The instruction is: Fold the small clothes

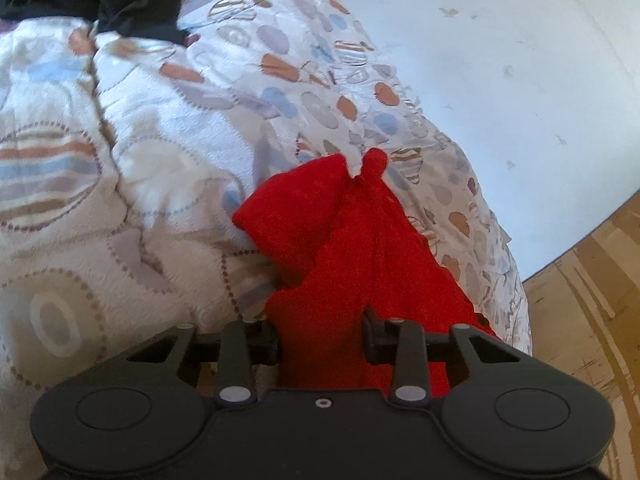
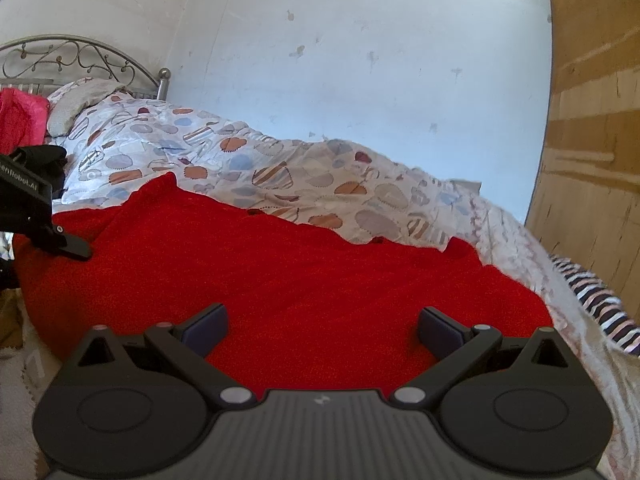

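Pale plaster wall point(image 2: 360, 80) and a metal headboard point(image 2: 80, 64) frame a bed whose patterned quilt point(image 2: 280, 176) carries the work. Spread across the quilt's near edge lies the red garment point(image 2: 300, 280), its long axis running side to side in the right wrist view, from the quilt's left side toward the bed's right edge, where a striped cloth point(image 2: 600, 304) hangs.

At the garment's left end the left gripper point(image 1: 320, 336) has a bunch of the red fabric between its jaws, which stand fairly close together with the cloth filling the gap; I judge it clamped on the garment, though the pads themselves are hidden under the folds. From there the cloth trails straight ahead of that gripper (a twisted peak shows at its far end).

The right gripper point(image 2: 322, 330) hovers low over the garment's near hem, jaws wide apart, nothing between them but flat fabric beneath. It is nearer the free right end, so the next pinch probably falls to it, ahead and slightly right.
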A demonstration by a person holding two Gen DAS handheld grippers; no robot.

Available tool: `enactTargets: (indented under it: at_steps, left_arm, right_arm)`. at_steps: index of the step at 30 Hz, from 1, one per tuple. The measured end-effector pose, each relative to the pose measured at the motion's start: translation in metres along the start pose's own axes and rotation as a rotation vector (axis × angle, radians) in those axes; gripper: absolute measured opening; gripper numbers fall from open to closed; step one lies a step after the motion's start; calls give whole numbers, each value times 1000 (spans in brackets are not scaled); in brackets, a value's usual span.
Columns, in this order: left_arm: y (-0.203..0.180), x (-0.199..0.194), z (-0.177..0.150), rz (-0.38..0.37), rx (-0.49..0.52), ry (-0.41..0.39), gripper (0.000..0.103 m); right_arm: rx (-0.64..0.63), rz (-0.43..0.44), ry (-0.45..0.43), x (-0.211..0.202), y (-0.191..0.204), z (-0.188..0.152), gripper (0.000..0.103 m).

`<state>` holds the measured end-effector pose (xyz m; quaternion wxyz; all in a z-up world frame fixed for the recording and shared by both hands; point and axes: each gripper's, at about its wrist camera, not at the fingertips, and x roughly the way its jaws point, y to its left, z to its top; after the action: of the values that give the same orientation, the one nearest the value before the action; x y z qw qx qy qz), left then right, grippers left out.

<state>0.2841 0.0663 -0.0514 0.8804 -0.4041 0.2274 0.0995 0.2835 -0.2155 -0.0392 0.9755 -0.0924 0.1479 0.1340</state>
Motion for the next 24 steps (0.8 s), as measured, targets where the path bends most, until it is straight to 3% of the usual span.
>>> enactTargets:
  at_steps: [7, 15, 20, 24]
  left_arm:
    - [-33, -4, 14, -44, 176, -17, 29]
    - [-135, 2, 23, -112, 483, -51, 24]
    - [-213, -1, -9, -248, 718, -28, 23]
    - [-260, -7, -61, -389, 954, 72, 23]
  right_arm:
    - [69, 27, 45, -14, -29, 12, 103]
    - [91, -48, -16, -82, -76, 1, 103]
    - [200, -169, -29, -115, -122, -18, 103]
    - [284, -285, -3, -133, -156, -39, 103]
